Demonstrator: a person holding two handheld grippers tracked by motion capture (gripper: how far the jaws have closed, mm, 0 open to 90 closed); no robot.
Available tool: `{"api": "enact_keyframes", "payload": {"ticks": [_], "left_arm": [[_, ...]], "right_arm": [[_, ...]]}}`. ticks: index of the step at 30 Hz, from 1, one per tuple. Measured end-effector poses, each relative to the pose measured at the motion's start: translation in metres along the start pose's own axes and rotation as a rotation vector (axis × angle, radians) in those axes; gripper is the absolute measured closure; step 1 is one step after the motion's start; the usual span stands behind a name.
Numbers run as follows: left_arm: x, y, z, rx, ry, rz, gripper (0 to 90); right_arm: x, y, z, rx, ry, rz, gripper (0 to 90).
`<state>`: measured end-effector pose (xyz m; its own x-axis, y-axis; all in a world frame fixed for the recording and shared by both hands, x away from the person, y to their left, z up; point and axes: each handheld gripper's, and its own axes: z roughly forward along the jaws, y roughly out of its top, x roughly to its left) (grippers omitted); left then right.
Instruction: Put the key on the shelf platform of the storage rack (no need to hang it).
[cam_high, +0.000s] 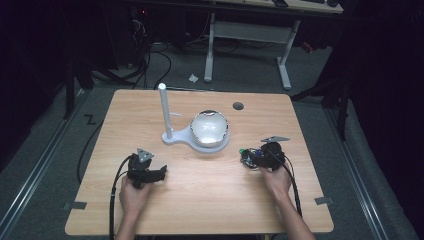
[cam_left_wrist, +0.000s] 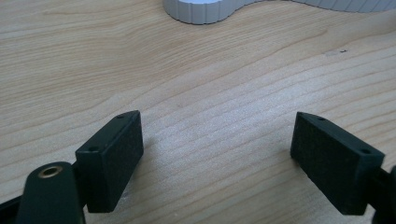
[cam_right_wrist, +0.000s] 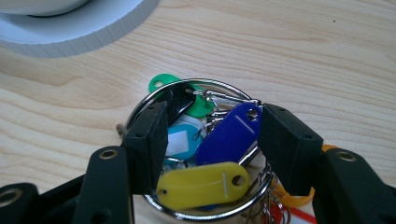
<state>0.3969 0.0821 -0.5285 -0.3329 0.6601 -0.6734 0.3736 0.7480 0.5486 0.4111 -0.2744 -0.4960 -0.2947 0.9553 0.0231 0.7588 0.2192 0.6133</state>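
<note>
- Centrally, low in the right gripper view, a key-tag bunch (cam_right_wrist: 205, 154) lies on the wooden table (cam_right_wrist: 303, 51): blue, yellow, green and pale blue tags on 1 large metal ring.
- Around it stands the right gripper (cam_right_wrist: 212, 140), jaws part-open on either side; I cannot tell whether the pads press it.
- Lower left of the high view, the left gripper (cam_high: 159, 173) rests wide open, empty.
- Upper centre, a white stand (cam_high: 172, 135) bears a shiny bowl (cam_high: 210, 127).

Wooden table (cam_high: 200, 200), white stand (cam_high: 197, 139) at centre, key bunch (cam_high: 248, 156) right
</note>
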Motion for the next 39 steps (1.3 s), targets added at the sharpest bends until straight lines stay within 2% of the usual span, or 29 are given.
{"api": "enact_keyframes", "payload": {"ticks": [5,18,19,20,24,25,26,28,30,36,39], "left_arm": [[0.0,0.0,0.0,0.0,-0.001,0.001,17.5],[0.0,0.0,0.0,0.0,0.0,0.0,17.5],[0.0,0.0,0.0,0.0,0.0,0.001,17.4],[0.0,0.0,0.0,-0.002,-0.004,0.006,17.5],[0.001,0.0,0.0,-0.001,-0.005,0.009,17.5],[0.0,0.0,0.0,-0.002,-0.003,0.005,17.5],[0.0,0.0,0.0,0.0,-0.001,0.001,17.5],[0.001,0.0,0.0,-0.001,-0.004,0.009,17.5],[0.0,0.0,0.0,0.0,0.0,0.0,17.5],[0.0,0.0,0.0,0.0,0.0,0.0,17.5],[0.0,0.0,0.0,0.0,0.0,0.0,17.5]], "right_arm": [[-0.001,0.0,0.011,0.019,-0.002,0.013,40.9],[-0.003,0.005,0.017,0.02,0.016,0.018,41.6],[-0.004,0.006,0.018,0.024,0.027,0.026,42.8],[-0.006,0.009,0.019,0.044,0.059,0.048,47.2],[-0.008,0.011,0.02,0.049,0.083,0.052,52.7],[-0.008,0.012,0.021,0.051,0.091,0.051,54.9],[-0.01,0.012,0.021,0.048,0.11,0.058,61.3],[-0.011,0.012,0.021,0.049,0.119,0.063,63.2],[-0.015,0.013,0.023,0.045,0.154,0.076,68.5],[-0.016,0.012,0.023,0.037,0.174,0.068,69.6],[-0.016,0.011,0.022,0.03,0.182,0.045,69.7]]}}
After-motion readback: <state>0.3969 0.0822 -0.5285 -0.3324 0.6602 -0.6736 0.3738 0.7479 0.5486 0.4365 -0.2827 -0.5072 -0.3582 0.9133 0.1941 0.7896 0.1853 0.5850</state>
